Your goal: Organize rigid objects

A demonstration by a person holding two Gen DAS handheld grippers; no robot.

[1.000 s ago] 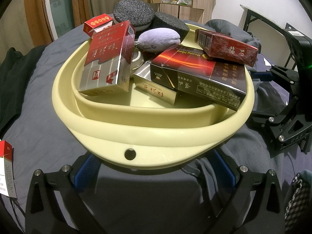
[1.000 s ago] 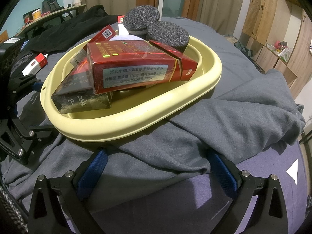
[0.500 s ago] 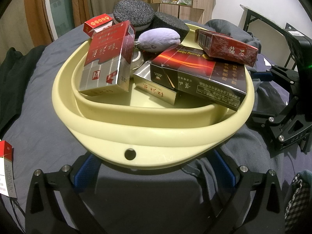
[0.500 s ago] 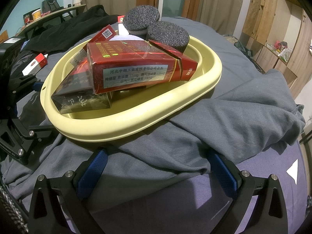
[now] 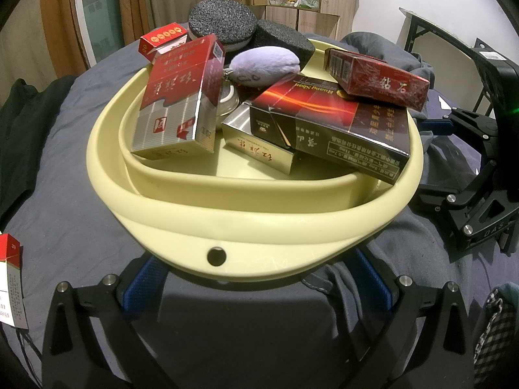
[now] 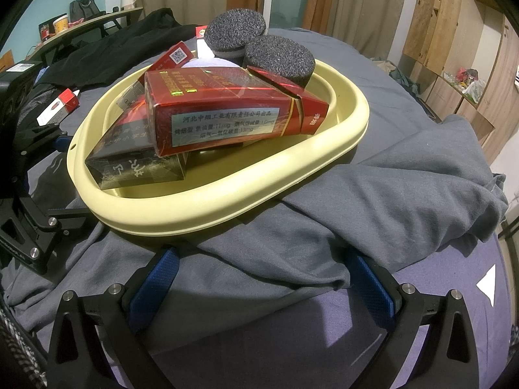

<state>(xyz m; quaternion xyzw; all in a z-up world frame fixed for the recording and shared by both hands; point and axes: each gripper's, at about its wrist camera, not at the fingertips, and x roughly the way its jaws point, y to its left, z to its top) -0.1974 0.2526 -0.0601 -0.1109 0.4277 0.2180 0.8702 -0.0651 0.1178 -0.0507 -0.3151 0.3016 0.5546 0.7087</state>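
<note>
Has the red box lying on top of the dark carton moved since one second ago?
No. The red box lies at the same place on the dark carton, by the basin rim.

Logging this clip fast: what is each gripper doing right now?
Left gripper: open, holding nothing, fingers at the near rim of the basin.
Right gripper: open, empty, over the grey shirt.

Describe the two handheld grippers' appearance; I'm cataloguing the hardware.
The left gripper and right gripper look alike: black angular skeletal finger frames with triangular cut-outs, silver bolt heads, and ribbed blue pads inside. No cables or sleeves are visible.
</note>
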